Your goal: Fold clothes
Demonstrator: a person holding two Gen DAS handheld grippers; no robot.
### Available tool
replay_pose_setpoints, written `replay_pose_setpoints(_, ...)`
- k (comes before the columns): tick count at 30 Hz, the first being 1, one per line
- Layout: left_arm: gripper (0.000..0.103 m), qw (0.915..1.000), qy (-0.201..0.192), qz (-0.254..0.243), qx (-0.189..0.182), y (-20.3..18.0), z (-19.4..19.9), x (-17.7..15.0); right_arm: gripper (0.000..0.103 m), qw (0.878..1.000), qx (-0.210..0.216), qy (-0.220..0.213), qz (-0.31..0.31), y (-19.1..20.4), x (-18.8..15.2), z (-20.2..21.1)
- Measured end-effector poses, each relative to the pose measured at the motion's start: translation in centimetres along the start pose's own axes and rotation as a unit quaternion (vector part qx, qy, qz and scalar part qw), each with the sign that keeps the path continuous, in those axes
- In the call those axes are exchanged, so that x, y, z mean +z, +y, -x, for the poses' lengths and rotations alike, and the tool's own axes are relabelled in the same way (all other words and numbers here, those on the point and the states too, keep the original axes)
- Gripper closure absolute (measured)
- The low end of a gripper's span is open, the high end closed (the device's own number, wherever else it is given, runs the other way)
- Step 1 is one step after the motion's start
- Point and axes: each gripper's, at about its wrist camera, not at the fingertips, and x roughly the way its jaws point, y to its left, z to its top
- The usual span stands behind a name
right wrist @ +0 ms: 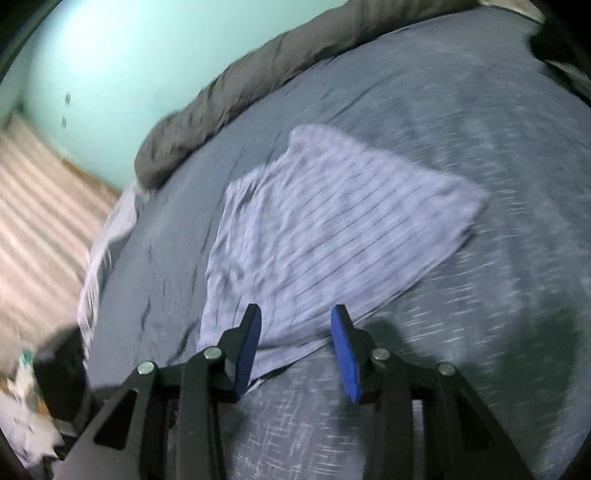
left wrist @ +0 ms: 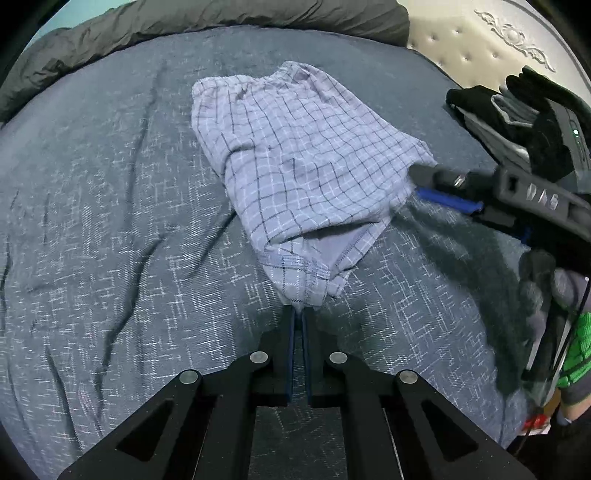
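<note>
Lying on: one checked garment (left wrist: 306, 162), pale lilac with dark grid lines, folded over on the blue-grey bedspread (left wrist: 110, 221) near the middle of the bed.
Left gripper (left wrist: 299, 314): fingers together, clamped on the stitched hem at the near end of the garment.
Right gripper (right wrist: 295, 332): fingers apart, blue pads showing; the near edge of the garment lies between and under them, nothing pinched. In the left wrist view its tips sit at the garment's right corner.
Hands: one gloved hand (left wrist: 535, 122), black and grey, on the right gripper's handle.
Surroundings: one dark grey duvet (left wrist: 221, 18) rolled along the far edge of the bed; one cream tufted headboard (left wrist: 480, 40) with carved ornament at the far right; teal wall (right wrist: 129, 55) and pale striped floor (right wrist: 40, 206) beyond the bed's left side.
Clutter: dark and white items on the floor (right wrist: 33, 387) at the bed's corner, too blurred to name.
Obstructions: the right gripper's body covers the bedspread to the garment's right.
Open room: bare, lightly creased bedspread wide to the garment's left and between it and the duvet.
Image quality: right wrist view motion-blurred.
</note>
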Motion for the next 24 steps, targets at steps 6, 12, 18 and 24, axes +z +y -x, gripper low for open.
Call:
replay_pose_setpoints(6, 0.095, 0.9992, -0.037, -0.013, 0.001, -0.9, 1.7, 0.5, 0.063, 0.998, -0.013, 0.036, 0.046, 2.1, -0.9, -2.4)
replay_pose_setpoints(12, 0.088, 0.9994, -0.032, -0.012, 0.003, -2.3, -0.6, 1.7, 0.063, 0.998, -0.024, 0.034, 0.046, 2.0, -0.9, -2.7)
replay_pose_setpoints(18, 0.091, 0.9992, -0.017, -0.025, 0.027, -2.4, -2.8, 1.5, 0.063, 0.999, -0.030, 0.025, 0.025, 0.7, -0.4, -1.9)
replay_pose_setpoints(24, 0.103, 0.9985, -0.028, -0.036, 0.031, -2.1, -1.6, 1.3, 0.063, 0.999, -0.026, 0.022, 0.022, 0.5, -0.2, -1.7)
